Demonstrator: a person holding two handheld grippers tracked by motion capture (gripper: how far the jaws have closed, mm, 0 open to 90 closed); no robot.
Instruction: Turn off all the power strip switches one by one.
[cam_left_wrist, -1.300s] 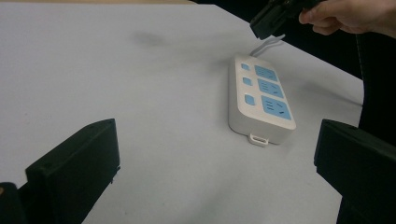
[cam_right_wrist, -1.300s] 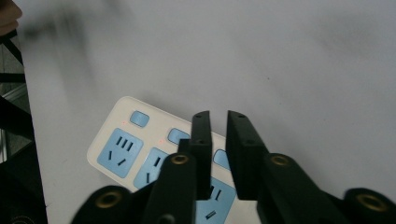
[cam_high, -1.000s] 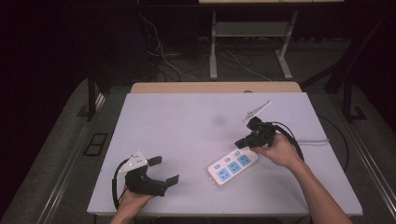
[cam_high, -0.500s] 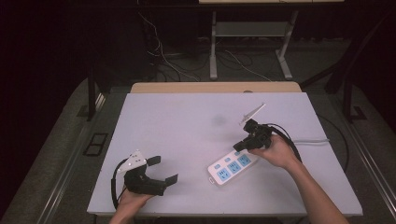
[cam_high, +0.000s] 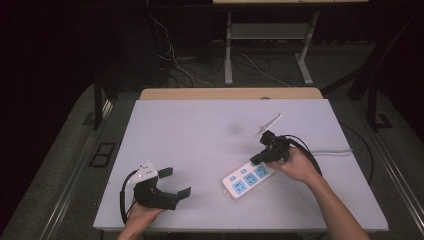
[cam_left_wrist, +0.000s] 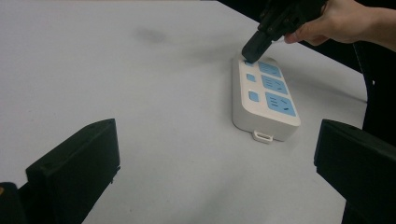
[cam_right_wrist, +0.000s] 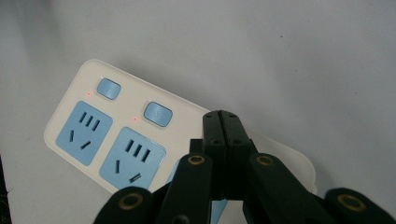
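A white power strip (cam_high: 244, 180) with blue sockets and blue switches lies right of the table's middle. My right gripper (cam_high: 256, 160) is shut, and its closed tips press down on the strip's far end, where the cable enters. In the right gripper view the shut jaws (cam_right_wrist: 227, 122) cover that end of the strip (cam_right_wrist: 109, 140); two small red lights glow beside the two visible switches. My left gripper (cam_high: 176, 182) rests open near the front left edge, holding nothing. Its view looks between wide jaws (cam_left_wrist: 215, 158) at the strip (cam_left_wrist: 264, 100) and the right gripper (cam_left_wrist: 254, 46).
The strip's white cable (cam_high: 335, 151) runs off the table's right edge, and the gripper's black cable loops beside the right hand. A faint dark smudge (cam_high: 233, 129) marks the white tabletop (cam_high: 190, 135). A wooden strip (cam_high: 230, 94) borders the far edge; floor cables lie beyond.
My right gripper has edged slightly left and down onto the strip's far end. The left gripper and the strip have stayed where they were.
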